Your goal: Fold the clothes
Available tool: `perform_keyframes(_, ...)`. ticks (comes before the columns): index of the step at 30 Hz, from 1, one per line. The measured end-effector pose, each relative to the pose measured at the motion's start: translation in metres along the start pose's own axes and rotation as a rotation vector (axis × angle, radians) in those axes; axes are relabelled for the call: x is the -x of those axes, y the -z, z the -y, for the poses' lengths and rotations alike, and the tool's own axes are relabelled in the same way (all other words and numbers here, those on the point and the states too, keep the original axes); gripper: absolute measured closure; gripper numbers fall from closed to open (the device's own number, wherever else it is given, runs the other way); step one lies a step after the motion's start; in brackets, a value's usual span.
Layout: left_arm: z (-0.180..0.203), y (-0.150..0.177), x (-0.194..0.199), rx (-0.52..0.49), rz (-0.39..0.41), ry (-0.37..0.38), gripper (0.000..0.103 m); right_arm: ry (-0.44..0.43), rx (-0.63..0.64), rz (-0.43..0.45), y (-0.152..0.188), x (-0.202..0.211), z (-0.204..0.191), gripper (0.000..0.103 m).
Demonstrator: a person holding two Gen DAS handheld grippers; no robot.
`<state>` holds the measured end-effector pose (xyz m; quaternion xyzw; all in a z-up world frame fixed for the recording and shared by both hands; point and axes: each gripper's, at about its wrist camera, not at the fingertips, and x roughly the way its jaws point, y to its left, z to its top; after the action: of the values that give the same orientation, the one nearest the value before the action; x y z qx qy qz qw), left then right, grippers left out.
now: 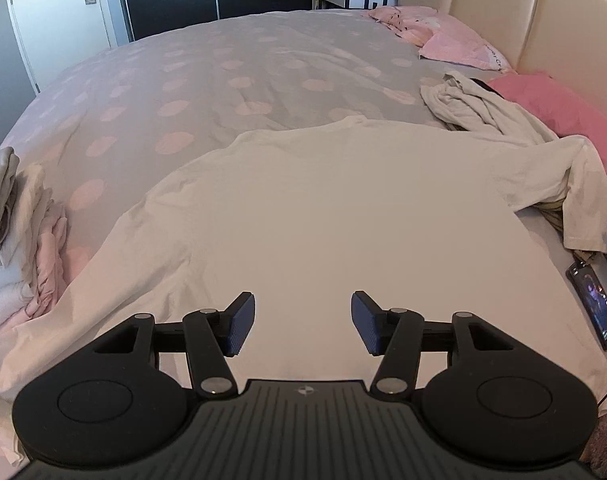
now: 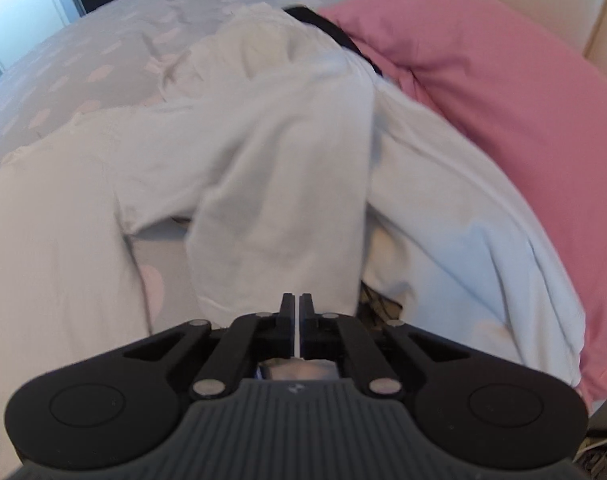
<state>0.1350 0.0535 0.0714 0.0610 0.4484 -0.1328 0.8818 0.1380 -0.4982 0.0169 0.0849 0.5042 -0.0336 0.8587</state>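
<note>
A white long-sleeved shirt [image 1: 323, 216] lies spread flat on the bed. My left gripper [image 1: 303, 320] is open and empty, hovering over the shirt's lower middle. The shirt's right sleeve [image 1: 583, 200] runs off to the right. In the right wrist view my right gripper [image 2: 296, 300] is shut on the end of that white sleeve [image 2: 279, 184], which hangs lifted from the jaws down to the shirt body [image 2: 55, 240].
The bed has a grey cover with pink dots [image 1: 207, 80]. More crumpled white clothes [image 1: 467, 104] and pink pillows [image 1: 563, 108] lie at the right. A pile of clothes [image 1: 19, 240] sits at the left. A phone [image 1: 595, 304] lies at the right edge.
</note>
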Motion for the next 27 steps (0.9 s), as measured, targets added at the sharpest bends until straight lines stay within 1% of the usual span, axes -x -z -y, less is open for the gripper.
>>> perform_keyframes(3, 0.008, 0.000, -0.001, -0.020, -0.001, 0.024, 0.052, -0.050, 0.035, 0.046, -0.011, 0.017, -0.025, 0.103)
perform_keyframes(7, 0.019, -0.002, -0.005, -0.060, -0.007, 0.032, 0.052, -0.103, 0.129, 0.075, -0.022, 0.028, -0.069, 0.103)
perform_keyframes(9, 0.022, -0.003, -0.004, -0.066, -0.001, 0.041, 0.052, -0.099, 0.157, 0.085, -0.027, 0.029, -0.082, 0.101)
perform_keyframes(10, 0.024, -0.004, -0.004, -0.068, 0.002, 0.045, 0.052, -0.092, 0.156, 0.088, -0.029, 0.028, -0.084, 0.097)
perform_keyframes(11, 0.025, -0.004, -0.003, -0.071, 0.005, 0.050, 0.052, -0.083, 0.146, 0.087, -0.030, 0.025, -0.082, 0.097)
perform_keyframes(12, 0.026, -0.004, -0.003, -0.075, 0.006, 0.052, 0.052, -0.072, 0.132, 0.081, -0.031, 0.022, -0.079, 0.093)
perform_keyframes(14, 0.026, -0.003, -0.003, -0.086, 0.006, 0.054, 0.052, -0.020, 0.095, 0.064, -0.033, 0.011, -0.065, 0.067)
perform_keyframes(16, 0.023, -0.002, -0.005, -0.082, -0.003, 0.051, 0.052, 0.044, 0.057, 0.047, -0.034, 0.000, -0.047, 0.066)
perform_keyframes(18, 0.020, 0.000, -0.007, -0.076, -0.014, 0.047, 0.052, 0.106, 0.010, 0.023, -0.031, -0.009, -0.026, 0.057)
perform_keyframes(19, 0.019, 0.000, -0.008, -0.073, -0.019, 0.044, 0.052, 0.136, -0.015, 0.011, -0.030, -0.014, -0.015, 0.053)
perform_keyframes(22, 0.014, 0.002, -0.012, -0.064, -0.035, 0.038, 0.052, 0.181, -0.110, -0.040, -0.022, -0.027, 0.017, 0.053)
perform_keyframes(23, 0.013, 0.003, -0.013, -0.059, -0.039, 0.038, 0.052, 0.168, -0.141, -0.057, -0.019, -0.031, 0.026, 0.053)
perform_keyframes(25, 0.011, 0.004, -0.014, -0.049, -0.045, 0.038, 0.052, 0.111, -0.201, -0.089, -0.013, -0.037, 0.039, 0.053)
perform_keyframes(27, 0.010, 0.004, -0.016, -0.045, -0.052, 0.036, 0.052, 0.053, -0.239, -0.105, -0.009, -0.041, 0.044, 0.053)
